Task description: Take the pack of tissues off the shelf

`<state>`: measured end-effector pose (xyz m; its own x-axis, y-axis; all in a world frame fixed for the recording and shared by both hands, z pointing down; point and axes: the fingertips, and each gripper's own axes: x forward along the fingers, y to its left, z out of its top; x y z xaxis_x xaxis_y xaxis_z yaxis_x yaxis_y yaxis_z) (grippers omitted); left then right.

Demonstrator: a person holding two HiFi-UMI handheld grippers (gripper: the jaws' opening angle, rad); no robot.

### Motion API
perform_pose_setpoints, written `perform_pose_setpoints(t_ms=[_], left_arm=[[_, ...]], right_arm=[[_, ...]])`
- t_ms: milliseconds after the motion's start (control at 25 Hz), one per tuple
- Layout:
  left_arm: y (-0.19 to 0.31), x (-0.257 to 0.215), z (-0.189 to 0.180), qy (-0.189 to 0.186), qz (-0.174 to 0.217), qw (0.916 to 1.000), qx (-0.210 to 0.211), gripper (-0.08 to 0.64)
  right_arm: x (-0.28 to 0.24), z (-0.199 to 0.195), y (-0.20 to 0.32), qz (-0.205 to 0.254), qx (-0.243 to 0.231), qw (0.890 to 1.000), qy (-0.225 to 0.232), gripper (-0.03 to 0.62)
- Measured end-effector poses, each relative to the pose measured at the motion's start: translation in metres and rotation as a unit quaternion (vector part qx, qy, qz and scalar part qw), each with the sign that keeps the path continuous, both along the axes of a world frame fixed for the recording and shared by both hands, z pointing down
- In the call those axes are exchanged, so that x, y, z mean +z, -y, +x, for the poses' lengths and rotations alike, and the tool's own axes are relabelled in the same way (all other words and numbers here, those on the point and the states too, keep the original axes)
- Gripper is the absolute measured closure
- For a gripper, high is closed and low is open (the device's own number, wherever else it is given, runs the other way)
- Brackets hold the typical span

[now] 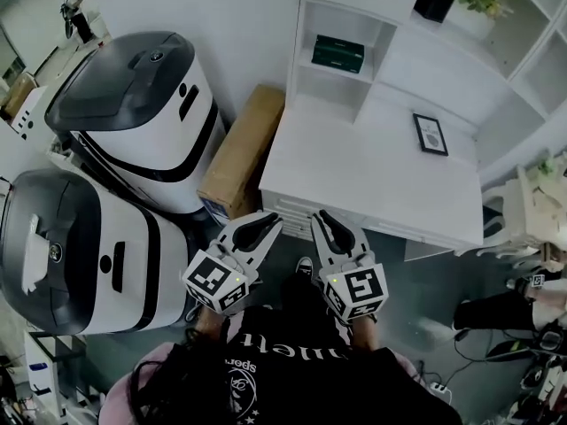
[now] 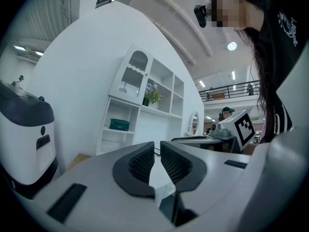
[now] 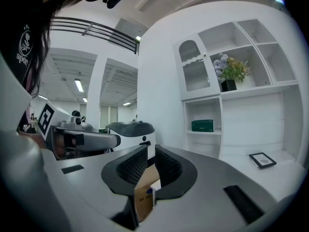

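Item: pack of tissues (image 1: 337,53), dark green, lying flat on a board of the white shelf (image 1: 309,65) at the far left of the white surface (image 1: 372,180); alone in its open compartment, untouched. Left tool (image 1: 268,224): held at the near edge of the surface, pointing level toward the shelf unit; jaws pressed together with nothing between them. Right tool (image 1: 322,220): just beside the left one, to its right, aimed the same way; jaws likewise pressed together and empty, with a strip of brown box showing through the slit behind them. Both tools are well apart from the pack. Also on the surface: a small black picture frame (image 1: 431,134), lying flat to the right of the shelf compartments. Higher in the shelf unit, far right: a potted plant (image 1: 436,1) in a dark pot. On the floor: a long cardboard box (image 1: 241,149) against the left side of the surface, and left of it two large white-and-black machines (image 1: 133,104), one nearer, one farther.
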<state>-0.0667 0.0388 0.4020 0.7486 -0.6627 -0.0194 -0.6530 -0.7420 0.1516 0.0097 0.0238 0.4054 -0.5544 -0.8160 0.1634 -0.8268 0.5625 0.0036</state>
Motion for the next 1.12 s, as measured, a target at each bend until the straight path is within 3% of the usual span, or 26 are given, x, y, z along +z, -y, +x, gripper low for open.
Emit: perform_pose_setpoints(t_ms=[440,680,1120], left_arm=[[0.108,-0.020,0.073,0.009,0.010,0.9996,-0.024,0.514],[0.143,-0.020,0.087,0.021,0.013,0.9983,-0.053,0.514],[0.190,-0.020,0.093,0.050,0.015,0.9968,-0.060,0.514]], right_arm=[[-0.018,0.067,0.112,0.008,-0.030,0.999,0.011,0.517],[-0.016,0.086,0.150,0.010,-0.048,0.999,0.018,0.517],[-0.003,0.104,0.189,-0.012,-0.042,0.999,0.028,0.517]])
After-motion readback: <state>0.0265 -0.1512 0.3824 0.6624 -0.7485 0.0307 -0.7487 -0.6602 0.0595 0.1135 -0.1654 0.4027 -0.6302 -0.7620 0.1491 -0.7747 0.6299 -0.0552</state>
